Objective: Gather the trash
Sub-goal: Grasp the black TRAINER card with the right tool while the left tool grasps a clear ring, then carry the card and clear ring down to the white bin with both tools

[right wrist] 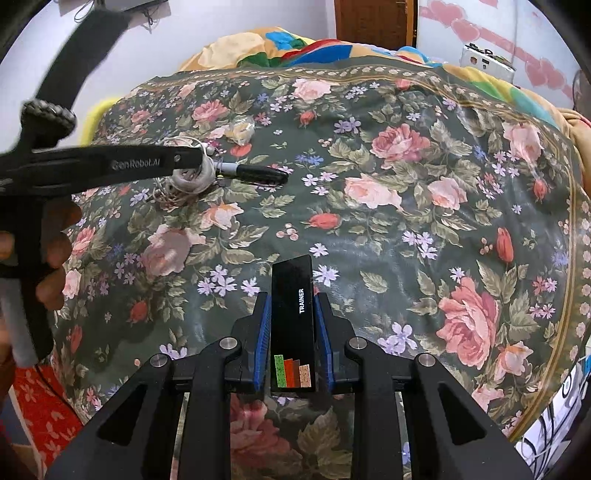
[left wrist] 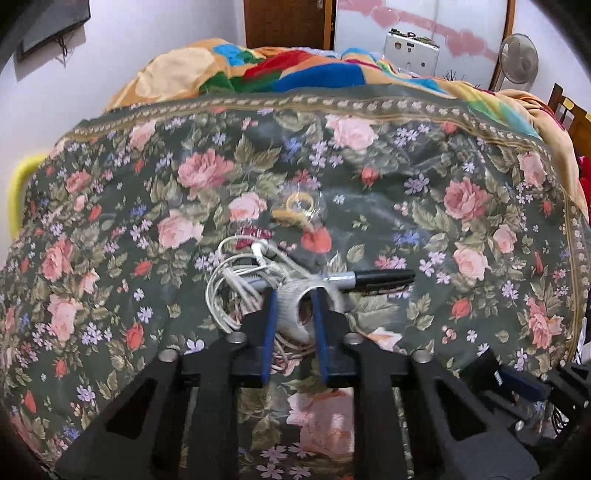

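On the floral bedspread [left wrist: 461, 229] lies a small heap: a grey roll [left wrist: 291, 314], a tangle of white earphone cable [left wrist: 229, 284] and a black marker [left wrist: 376, 277]. My left gripper [left wrist: 294, 295] is shut on the grey roll, blue pads on either side. Just beyond lie a clear plastic wrapper [left wrist: 301, 208] with a yellow ring inside and a small red wrapper [left wrist: 255, 232]. In the right wrist view, my right gripper [right wrist: 291, 295] is shut on a flat black box [right wrist: 293, 325] marked TRAINER. At upper left, the left gripper [right wrist: 197, 164] reaches the roll [right wrist: 192, 181] beside the marker [right wrist: 258, 172].
A colourful blanket [left wrist: 295, 74] is bunched at the far end of the bed. Behind it are a wooden door [left wrist: 288, 22], a white device [left wrist: 412, 50] and a fan [left wrist: 517, 61]. A hand [right wrist: 55, 251] grips the left tool's handle.
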`<action>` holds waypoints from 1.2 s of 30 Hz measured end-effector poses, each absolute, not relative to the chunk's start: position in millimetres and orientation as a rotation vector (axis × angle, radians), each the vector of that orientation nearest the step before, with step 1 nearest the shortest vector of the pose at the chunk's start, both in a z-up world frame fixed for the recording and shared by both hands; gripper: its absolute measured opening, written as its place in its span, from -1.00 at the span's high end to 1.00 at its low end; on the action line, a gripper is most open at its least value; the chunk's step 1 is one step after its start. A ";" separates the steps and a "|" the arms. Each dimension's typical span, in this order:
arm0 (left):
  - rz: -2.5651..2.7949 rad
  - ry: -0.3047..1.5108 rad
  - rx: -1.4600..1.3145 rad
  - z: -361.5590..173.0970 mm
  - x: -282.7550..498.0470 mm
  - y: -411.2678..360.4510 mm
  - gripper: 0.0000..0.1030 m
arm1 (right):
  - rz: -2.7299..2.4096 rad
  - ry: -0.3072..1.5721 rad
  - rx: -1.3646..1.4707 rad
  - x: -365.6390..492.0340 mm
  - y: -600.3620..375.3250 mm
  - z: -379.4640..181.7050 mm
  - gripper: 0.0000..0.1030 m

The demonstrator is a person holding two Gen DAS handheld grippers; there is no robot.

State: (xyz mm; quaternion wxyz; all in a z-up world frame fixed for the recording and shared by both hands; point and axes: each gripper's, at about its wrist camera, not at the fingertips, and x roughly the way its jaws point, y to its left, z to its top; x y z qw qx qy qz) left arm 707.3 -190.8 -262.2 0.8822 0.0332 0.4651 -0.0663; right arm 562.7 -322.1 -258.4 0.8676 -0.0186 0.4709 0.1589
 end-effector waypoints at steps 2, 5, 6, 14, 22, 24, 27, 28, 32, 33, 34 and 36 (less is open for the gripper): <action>-0.138 0.982 0.065 -264.0 706.0 -188.5 0.85 | 0.329 0.986 -0.033 562.9 -323.9 -258.5 0.58; -0.140 0.984 0.068 -262.3 699.8 -189.3 0.87 | 0.321 0.988 -0.026 563.1 -324.9 -259.6 0.58; -0.143 0.982 0.069 -260.7 698.5 -190.8 0.87 | 0.316 0.989 -0.023 562.8 -325.1 -259.3 0.58; -0.222 0.927 0.045 -213.7 665.6 -201.2 0.87 | 0.302 0.953 -0.007 551.6 -327.5 -232.6 0.58; -0.238 0.933 0.014 -182.4 618.5 -194.1 0.87 | 0.296 0.891 -0.016 531.9 -327.1 -187.0 0.58; -0.230 0.946 0.004 -178.6 605.1 -186.5 0.87 | 0.298 0.881 -0.018 523.9 -326.4 -177.1 0.58; -0.205 0.943 -0.004 -166.5 581.4 -171.2 0.87 | 0.308 0.870 -0.018 512.2 -323.4 -162.0 0.58; -0.199 0.938 -0.005 -162.8 575.1 -166.6 0.87 | 0.311 0.865 -0.020 508.2 -321.2 -156.9 0.58; -0.162 0.906 -0.032 -136.7 542.2 -138.6 0.87 | 0.329 0.835 -0.033 488.2 -310.3 -131.5 0.58; -0.153 0.895 -0.041 -130.1 534.2 -131.9 0.87 | 0.335 0.828 -0.034 483.6 -307.4 -126.0 0.58; -0.142 0.883 -0.048 -122.8 525.0 -124.0 0.87 | 0.341 0.820 -0.035 478.4 -304.0 -119.8 0.58; -0.118 0.857 -0.057 -108.5 505.7 -107.5 0.87 | 0.354 0.804 -0.036 466.7 -295.4 -107.2 0.58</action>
